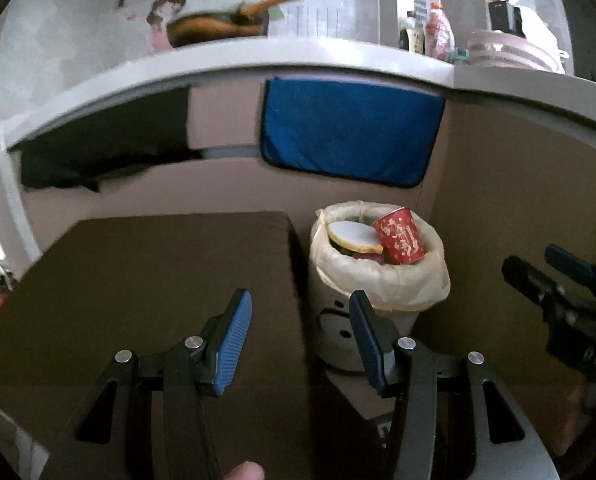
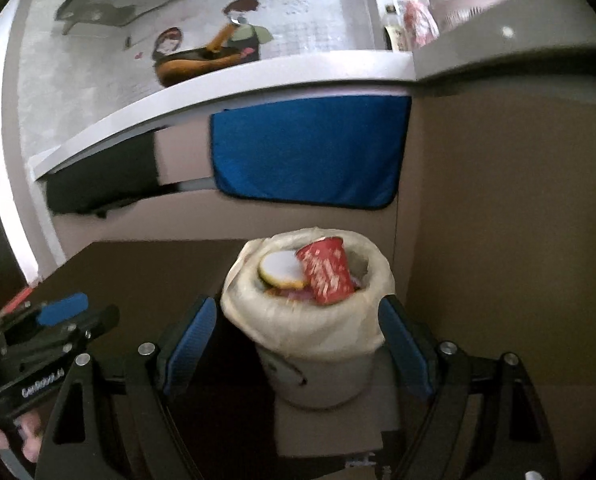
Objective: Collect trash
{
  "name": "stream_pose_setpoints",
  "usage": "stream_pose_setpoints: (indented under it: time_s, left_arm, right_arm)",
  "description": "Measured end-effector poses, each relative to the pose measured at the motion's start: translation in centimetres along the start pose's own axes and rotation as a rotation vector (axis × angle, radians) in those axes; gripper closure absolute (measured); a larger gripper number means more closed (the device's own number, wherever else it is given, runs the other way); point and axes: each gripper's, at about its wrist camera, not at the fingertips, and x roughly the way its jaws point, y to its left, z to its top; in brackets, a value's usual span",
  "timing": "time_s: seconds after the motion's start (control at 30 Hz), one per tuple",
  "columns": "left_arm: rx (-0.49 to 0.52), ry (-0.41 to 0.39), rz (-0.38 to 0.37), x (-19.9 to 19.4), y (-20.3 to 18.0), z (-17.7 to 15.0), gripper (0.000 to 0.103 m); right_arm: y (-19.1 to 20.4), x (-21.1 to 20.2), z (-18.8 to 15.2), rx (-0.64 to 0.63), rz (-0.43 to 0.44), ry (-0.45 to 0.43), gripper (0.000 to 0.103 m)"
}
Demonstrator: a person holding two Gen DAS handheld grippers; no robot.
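Two grippers hang in front of a small white trash bin (image 2: 314, 376). The bin stands on the floor in a corner, close beside a brown block (image 1: 146, 280) on one side and near a tan wall (image 2: 498, 240) on the other. A cream plastic bag (image 2: 298, 328) lines it and folds out over the rim all the way round. The bin is full to the top. A red paper cup (image 2: 326, 276) with pale marks leans on its side at the top of the heap, poking above the rim. A round flat lid (image 2: 280, 270), white with a yellow edge, lies touching the cup. Something purple shows under them, too hidden to name. A dark smile mark is on the front of the bin. The right gripper (image 2: 298, 344) has its jaws spread wide, one on each side of the bin, and nothing is pinched between them. The left gripper (image 1: 300, 336) has its jaws apart too, with nothing in them; one finger is over the block's edge, the other in front of the bin. A blue cloth (image 1: 350, 136) hangs from the white counter (image 1: 258, 68) above, well behind the bin. A brown pan (image 1: 218, 24) sits up on that counter. Open floor shows in front of the bin and toward the tan wall. The pictures are a bit blurry.
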Motion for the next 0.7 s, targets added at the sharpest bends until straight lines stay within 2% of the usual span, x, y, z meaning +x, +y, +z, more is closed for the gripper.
stream_pose_setpoints:
  time_s: [0.1, 0.17, 0.27, 0.4, 0.7]
  left_arm:
    - [0.0, -0.064, 0.056, -3.3, -0.1, -1.3, 0.051]
    - [-0.001, -0.081, 0.061, -4.8, -0.2, -1.8, 0.051]
    - [0.004, -0.076, 0.066, -6.1, -0.2, -2.1, 0.051]
    - [0.005, -0.078, 0.152, -7.6, 0.1, -2.8, 0.051]
    - [-0.022, -0.066, 0.142, -9.1, 0.4, -3.4, 0.051]
  right_arm:
    - [1.4, -3.1, -2.0, -0.028, -0.036, -0.034, 0.022]
    - [1.9, -5.0, -3.0, -0.025, -0.038, -0.052, 0.022]
    - [2.3, -6.9, -4.2, -0.027, -0.046, -0.074, 0.022]
    - [2.4, -7.3, -4.4, -0.012, 0.009, -0.051, 0.022]
    - [3.8, -8.3, -4.3, -0.037, 0.028, -0.071, 0.022]
